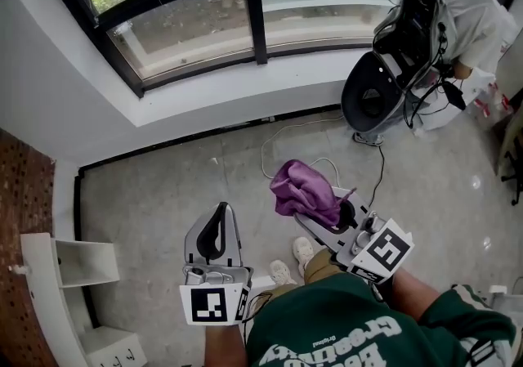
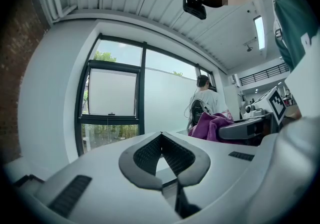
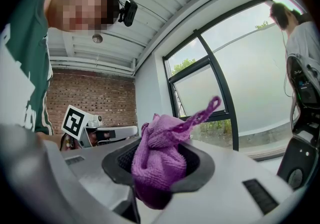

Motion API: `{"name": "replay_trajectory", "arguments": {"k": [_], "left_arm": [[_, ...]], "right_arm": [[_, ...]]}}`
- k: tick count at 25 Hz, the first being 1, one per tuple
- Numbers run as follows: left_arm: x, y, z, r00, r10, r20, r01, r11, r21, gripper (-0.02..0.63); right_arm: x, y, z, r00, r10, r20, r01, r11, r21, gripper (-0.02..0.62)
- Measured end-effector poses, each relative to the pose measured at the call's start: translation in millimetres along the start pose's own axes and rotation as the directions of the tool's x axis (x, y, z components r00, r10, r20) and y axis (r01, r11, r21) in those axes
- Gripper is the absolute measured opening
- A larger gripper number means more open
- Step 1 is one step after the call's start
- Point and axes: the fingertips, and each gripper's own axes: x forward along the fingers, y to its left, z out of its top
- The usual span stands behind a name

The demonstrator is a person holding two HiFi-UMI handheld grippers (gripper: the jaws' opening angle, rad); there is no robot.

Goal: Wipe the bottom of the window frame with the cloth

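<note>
The purple cloth (image 1: 304, 185) is bunched in my right gripper (image 1: 317, 218), which is shut on it above the grey floor. In the right gripper view the cloth (image 3: 159, 158) fills the jaws, with one corner sticking up. My left gripper (image 1: 219, 210) is beside it, shut and holding nothing; its tips (image 2: 161, 137) meet. The black window frame's bottom bar (image 1: 196, 67) runs above the white sill (image 1: 245, 91), well ahead of both grippers. The frame (image 2: 107, 119) is seen across the room in the left gripper view, and it (image 3: 220, 113) appears behind the cloth in the right gripper view.
A person in a white shirt (image 1: 466, 14) stands at the back right by a black chair with a bag (image 1: 392, 71). A white cable (image 1: 274, 149) lies on the floor under the sill. White shelves (image 1: 73, 267) and a brick wall (image 1: 20, 185) are at my left.
</note>
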Motion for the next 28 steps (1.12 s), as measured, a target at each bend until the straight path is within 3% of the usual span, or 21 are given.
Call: {"name": "replay_trajectory", "arguments": {"k": [5, 12, 22, 28], "left_arm": [[12.2, -5.0, 7.5, 0.996, 0.085, -0.018, -0.084, 0.996, 0.002, 0.003], [29.5, 6.7, 24.5, 0.985, 0.173, 0.025, -0.174, 0.984, 0.031, 0.003], [48.6, 16.2, 41.6, 0.980, 0.192, 0.057, -0.195, 0.980, 0.040, 0.003], [60.1, 48.7, 49.8, 0.972, 0.212, 0.102, -0.218, 0.974, 0.055, 0.003]], "right_arm": [[2.9, -23.4, 4.6, 0.998, 0.066, 0.013, -0.067, 0.997, 0.047, 0.147], [23.7, -50.2, 17.4, 0.988, 0.144, 0.054, -0.146, 0.989, 0.022, 0.147], [39.7, -61.6, 36.3, 0.975, 0.200, 0.096, -0.201, 0.980, 0.006, 0.147], [74.3, -63.9, 35.3, 0.969, 0.229, 0.099, -0.228, 0.974, -0.015, 0.147]]}}
